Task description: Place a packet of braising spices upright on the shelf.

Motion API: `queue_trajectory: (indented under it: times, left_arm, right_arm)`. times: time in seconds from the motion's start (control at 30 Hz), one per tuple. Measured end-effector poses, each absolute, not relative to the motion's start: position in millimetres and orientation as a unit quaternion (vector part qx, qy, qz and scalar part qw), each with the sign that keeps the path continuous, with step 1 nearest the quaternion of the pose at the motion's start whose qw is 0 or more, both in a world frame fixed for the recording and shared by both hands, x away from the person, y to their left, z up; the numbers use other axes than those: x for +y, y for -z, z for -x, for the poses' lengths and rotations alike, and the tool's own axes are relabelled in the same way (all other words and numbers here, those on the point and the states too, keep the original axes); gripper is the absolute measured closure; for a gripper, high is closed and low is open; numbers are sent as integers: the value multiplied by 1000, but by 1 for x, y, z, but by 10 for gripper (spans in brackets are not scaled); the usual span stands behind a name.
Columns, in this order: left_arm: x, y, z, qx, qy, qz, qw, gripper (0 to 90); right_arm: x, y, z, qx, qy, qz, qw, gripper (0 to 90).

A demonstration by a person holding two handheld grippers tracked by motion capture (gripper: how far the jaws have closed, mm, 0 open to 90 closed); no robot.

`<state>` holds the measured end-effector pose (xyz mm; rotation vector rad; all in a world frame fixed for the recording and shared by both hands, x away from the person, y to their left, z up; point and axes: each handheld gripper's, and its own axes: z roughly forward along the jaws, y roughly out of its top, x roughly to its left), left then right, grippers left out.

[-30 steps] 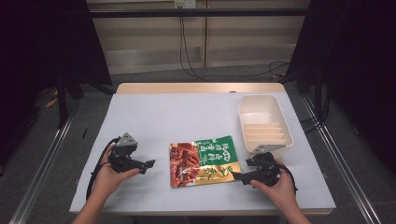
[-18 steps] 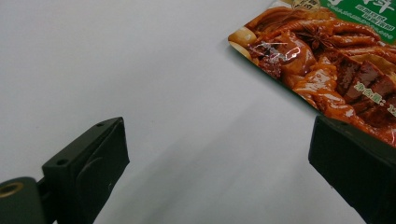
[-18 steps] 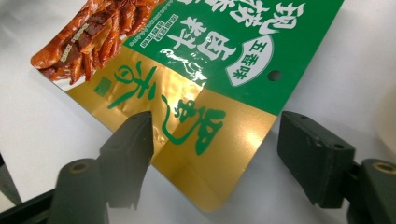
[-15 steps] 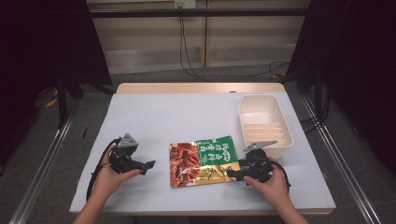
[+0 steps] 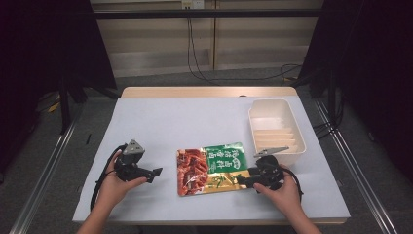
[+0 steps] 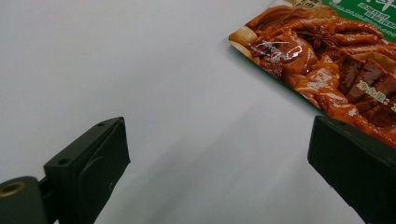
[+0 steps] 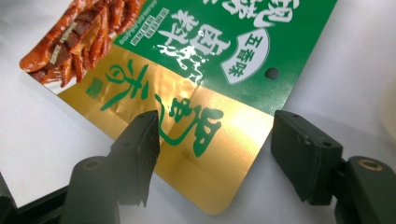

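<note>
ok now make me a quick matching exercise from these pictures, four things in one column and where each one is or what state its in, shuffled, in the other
Things
1. seasoning packet
2. white tray
3. left gripper
4. right gripper

Places or states
A. stands at the table's right side, beyond the right hand
B. jaws open around the packet's gold corner, having just been closing
C. lies flat on the white table between the two grippers
D. jaws open over bare table, apart from the packet's food-picture end

Pairs: 1-C, 2-A, 3-D, 4-B
</note>
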<state>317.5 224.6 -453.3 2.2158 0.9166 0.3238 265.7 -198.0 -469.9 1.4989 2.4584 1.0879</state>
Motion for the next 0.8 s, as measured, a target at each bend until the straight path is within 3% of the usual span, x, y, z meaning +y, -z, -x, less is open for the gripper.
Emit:
queue_trajectory:
  times: [0.8]
  left_arm:
    - [224,453,-317,353,-129,-857,352,55]
  right_arm:
    - [-182,459,-276,801,-372,-469,23,403]
